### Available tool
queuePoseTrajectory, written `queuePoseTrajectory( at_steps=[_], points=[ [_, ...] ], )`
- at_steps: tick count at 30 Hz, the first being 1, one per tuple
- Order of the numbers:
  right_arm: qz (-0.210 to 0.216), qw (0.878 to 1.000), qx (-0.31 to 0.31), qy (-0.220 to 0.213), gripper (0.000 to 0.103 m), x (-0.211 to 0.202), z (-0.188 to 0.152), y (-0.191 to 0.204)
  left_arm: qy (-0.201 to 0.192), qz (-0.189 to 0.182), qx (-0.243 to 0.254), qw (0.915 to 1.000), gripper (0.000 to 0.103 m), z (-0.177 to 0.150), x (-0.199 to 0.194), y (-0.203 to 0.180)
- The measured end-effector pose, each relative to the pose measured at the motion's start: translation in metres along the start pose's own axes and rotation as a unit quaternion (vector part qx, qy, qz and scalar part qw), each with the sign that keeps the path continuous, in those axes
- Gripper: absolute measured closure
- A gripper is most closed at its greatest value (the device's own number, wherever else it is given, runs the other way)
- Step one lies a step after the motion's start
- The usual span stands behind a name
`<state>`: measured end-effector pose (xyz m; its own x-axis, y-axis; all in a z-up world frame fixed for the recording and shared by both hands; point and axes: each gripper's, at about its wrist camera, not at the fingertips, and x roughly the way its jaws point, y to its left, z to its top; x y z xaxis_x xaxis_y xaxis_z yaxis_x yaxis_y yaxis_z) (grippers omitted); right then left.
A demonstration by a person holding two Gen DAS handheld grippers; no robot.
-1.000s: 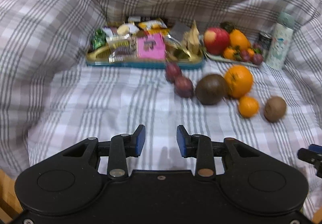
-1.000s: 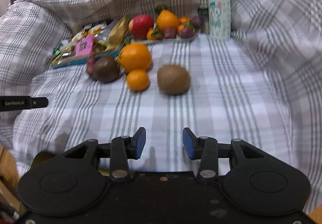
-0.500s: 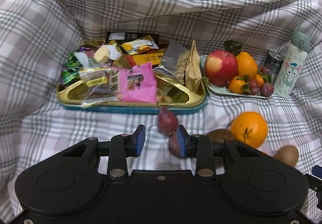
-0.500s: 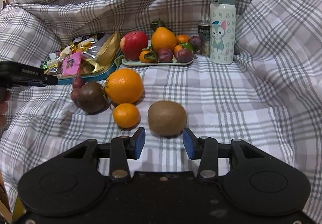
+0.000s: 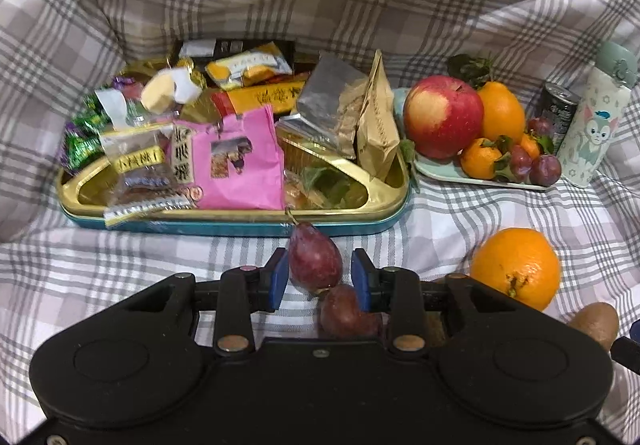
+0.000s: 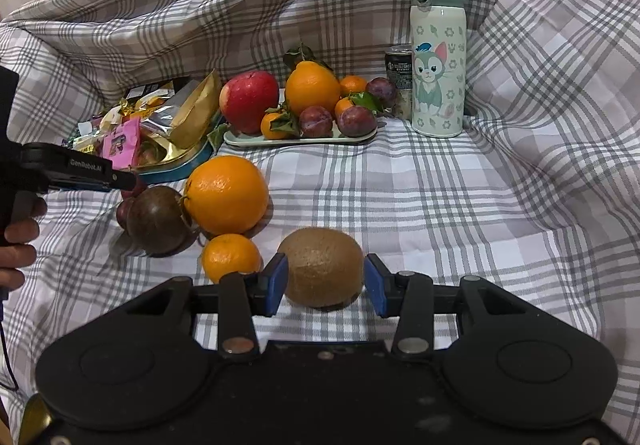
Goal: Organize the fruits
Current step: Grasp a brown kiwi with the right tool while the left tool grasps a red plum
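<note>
My left gripper (image 5: 320, 279) is open, its blue pads on either side of a purple plum (image 5: 315, 259) on the checked cloth; a second plum (image 5: 344, 311) lies just behind it. My right gripper (image 6: 325, 284) is open around a brown kiwi (image 6: 322, 265), pads close to its sides. A large orange (image 6: 226, 195), a small mandarin (image 6: 231, 257) and a dark passion fruit (image 6: 158, 220) lie left of the kiwi. A pale green fruit plate (image 6: 300, 141) at the back holds an apple (image 6: 249, 101), an orange, mandarins and plums.
A gold and teal snack tray (image 5: 240, 211) full of packets stands just beyond the left gripper. A cartoon-cat flask (image 6: 438, 57) and a dark can (image 6: 398, 65) stand right of the fruit plate. Folds of the cloth rise behind and to the sides.
Both grippers have moved forward. The left one now straddles the front plum and the right one straddles the kiwi. Both have stayed open.
</note>
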<state>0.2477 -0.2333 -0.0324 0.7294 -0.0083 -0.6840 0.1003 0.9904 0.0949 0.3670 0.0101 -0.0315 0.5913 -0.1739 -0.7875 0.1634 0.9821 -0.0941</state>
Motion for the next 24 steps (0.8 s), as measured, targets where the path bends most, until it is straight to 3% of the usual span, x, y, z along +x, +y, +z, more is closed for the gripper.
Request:
queuePoseTrajectory(
  at_steps=[13,24],
  points=[
    [0.015,1.000,0.000,0.001,0.053,0.020,0.005,-0.001,0.021,0.006,-0.023,0.9995,0.059,0.006,0.031,0.003],
    [0.009,1.000,-0.006,-0.001,0.047,0.028,0.006,0.003,-0.011,0.005,-0.031,0.9995,0.060,0.003,0.013,0.012]
  ],
)
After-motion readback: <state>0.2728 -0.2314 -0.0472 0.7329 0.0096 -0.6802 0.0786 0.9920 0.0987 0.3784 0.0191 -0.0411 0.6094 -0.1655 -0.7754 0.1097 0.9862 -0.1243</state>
